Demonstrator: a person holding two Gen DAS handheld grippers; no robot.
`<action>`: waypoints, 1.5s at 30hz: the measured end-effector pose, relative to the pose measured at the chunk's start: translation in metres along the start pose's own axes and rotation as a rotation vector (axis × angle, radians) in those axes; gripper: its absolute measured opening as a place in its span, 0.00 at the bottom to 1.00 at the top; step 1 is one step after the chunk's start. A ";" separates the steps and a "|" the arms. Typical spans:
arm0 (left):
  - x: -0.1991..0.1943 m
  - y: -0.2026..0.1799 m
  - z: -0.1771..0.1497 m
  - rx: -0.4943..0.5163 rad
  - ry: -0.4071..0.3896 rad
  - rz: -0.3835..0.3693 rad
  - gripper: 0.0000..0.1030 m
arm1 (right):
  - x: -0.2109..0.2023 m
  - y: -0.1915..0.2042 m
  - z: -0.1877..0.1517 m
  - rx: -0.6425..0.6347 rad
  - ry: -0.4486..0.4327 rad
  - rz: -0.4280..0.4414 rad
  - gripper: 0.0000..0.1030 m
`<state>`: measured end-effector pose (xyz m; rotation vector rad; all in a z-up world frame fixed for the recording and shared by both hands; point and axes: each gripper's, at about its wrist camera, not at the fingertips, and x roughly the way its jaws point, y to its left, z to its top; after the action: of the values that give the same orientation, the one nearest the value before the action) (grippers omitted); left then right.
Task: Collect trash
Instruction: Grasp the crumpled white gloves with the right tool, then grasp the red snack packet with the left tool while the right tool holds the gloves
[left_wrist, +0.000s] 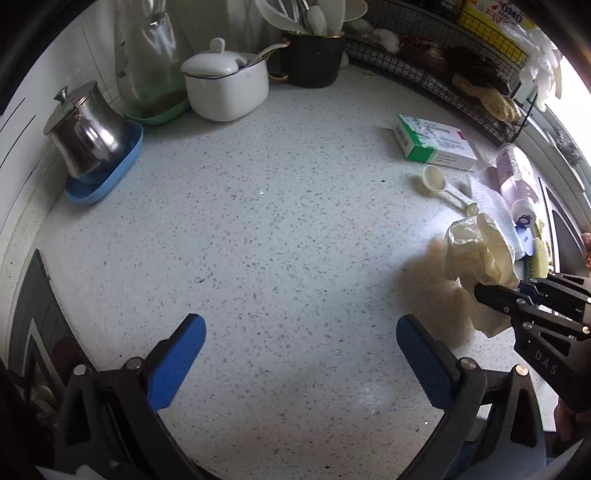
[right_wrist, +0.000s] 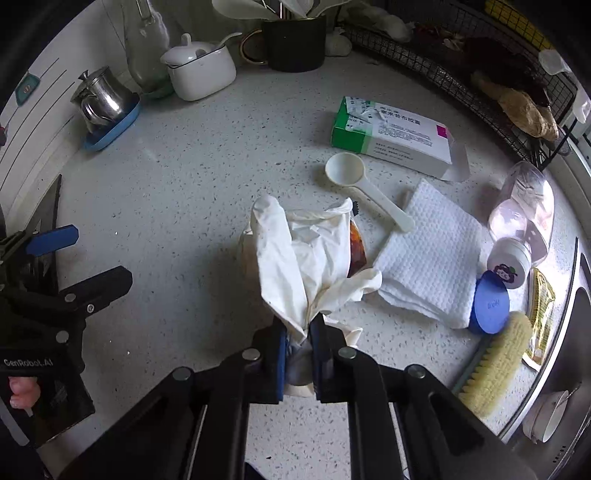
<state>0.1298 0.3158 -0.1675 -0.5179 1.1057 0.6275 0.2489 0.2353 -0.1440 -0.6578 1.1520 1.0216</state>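
Observation:
A crumpled, stained white glove (right_wrist: 295, 258) lies on the speckled counter (right_wrist: 177, 177), and my right gripper (right_wrist: 298, 332) is shut on its near end. A brown sauce sachet (right_wrist: 357, 251) peeks out from under the glove. In the left wrist view the same glove (left_wrist: 476, 251) bunches up at the right gripper (left_wrist: 491, 291). My left gripper (left_wrist: 300, 325) hangs open over bare counter (left_wrist: 277, 221) to the left, with nothing between its blue pads. It also shows at the left edge of the right wrist view as the left gripper (right_wrist: 88, 258).
Beyond the glove lie a green-white medicine box (right_wrist: 391, 136), a plastic scoop (right_wrist: 347, 170), a folded paper towel (right_wrist: 432, 251), a tipped bottle (right_wrist: 524, 214), a blue lid (right_wrist: 491, 306) and a brush (right_wrist: 495, 365). A steel pot (left_wrist: 85, 133), white jar (left_wrist: 225, 85) and wire rack (left_wrist: 461, 81) line the back.

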 end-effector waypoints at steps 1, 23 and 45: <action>-0.003 -0.007 0.001 0.020 -0.006 -0.013 1.00 | -0.006 -0.003 -0.003 0.013 -0.011 -0.003 0.08; -0.018 -0.135 0.002 0.328 -0.012 -0.128 1.00 | -0.063 -0.092 -0.097 0.357 -0.064 0.043 0.08; -0.028 -0.186 0.008 0.429 0.018 -0.320 1.00 | -0.133 -0.109 -0.118 0.430 -0.206 -0.159 0.08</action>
<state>0.2550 0.1822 -0.1252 -0.3167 1.1058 0.0988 0.2894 0.0474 -0.0621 -0.2882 1.0732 0.6600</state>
